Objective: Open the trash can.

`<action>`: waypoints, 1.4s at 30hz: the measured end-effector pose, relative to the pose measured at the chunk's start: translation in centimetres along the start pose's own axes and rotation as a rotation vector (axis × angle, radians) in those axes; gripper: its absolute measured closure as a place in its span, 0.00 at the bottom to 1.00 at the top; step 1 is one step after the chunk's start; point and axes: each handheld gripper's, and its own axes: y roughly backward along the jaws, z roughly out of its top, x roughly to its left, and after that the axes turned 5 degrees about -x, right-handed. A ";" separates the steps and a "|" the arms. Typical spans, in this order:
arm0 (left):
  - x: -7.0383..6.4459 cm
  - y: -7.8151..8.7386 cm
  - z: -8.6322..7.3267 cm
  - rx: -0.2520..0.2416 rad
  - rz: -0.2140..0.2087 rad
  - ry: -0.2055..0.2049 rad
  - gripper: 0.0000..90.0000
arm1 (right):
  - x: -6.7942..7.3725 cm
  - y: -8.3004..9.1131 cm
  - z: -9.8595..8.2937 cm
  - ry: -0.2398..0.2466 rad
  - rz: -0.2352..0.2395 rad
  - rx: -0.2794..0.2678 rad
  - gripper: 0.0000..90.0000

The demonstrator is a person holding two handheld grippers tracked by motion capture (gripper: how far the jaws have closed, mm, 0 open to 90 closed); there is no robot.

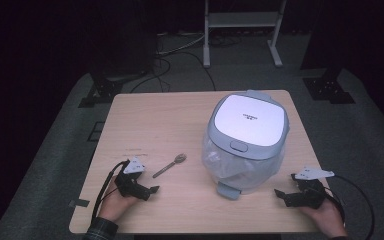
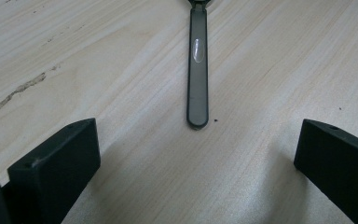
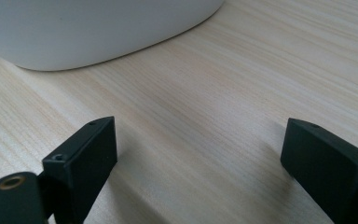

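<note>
On pale wood table [image 1: 145, 115], dark room, grey carpet: cooker [image 1: 246, 140], spoon [image 1: 170, 165] near left gripper [image 1: 152, 190], right gripper [image 1: 278, 194] | left gripper view: jaws wide, spoon handle [image 2: 198, 70] just ahead | right gripper view: jaws wide, cooker wall [image 3: 84, 28] ahead

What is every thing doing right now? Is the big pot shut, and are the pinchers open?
Rice cooker: lid shut, standing upright on the table.
Spoon: lying flat on the table, nothing touching it.
Left gripper: open, resting low by the table, its jaws aimed at the spoon's handle.
Right gripper: open, empty, low beside the rice cooker.
Table: bare wood with a few faint marks.
</note>
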 end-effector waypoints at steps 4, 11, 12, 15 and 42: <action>0.0 0.0 0.0 0.000 0.000 0.000 0.00 | 0.1 0.0 0.0 -0.005 -0.007 0.000 0.11; 0.0 0.0 0.0 0.000 0.000 0.000 0.00 | 0.3 0.3 0.1 -0.007 0.000 0.012 0.17; 0.0 0.0 0.0 0.000 0.000 0.000 0.00 | 0.3 0.3 0.1 -0.007 0.001 0.011 0.19; 0.0 0.0 0.0 0.000 0.000 0.000 0.00 | 0.1 0.7 0.4 -0.042 0.017 0.003 0.29; 0.0 0.0 0.0 0.000 0.000 0.000 0.00 | 0.3 4.8 3.4 -0.076 0.118 -0.115 1.00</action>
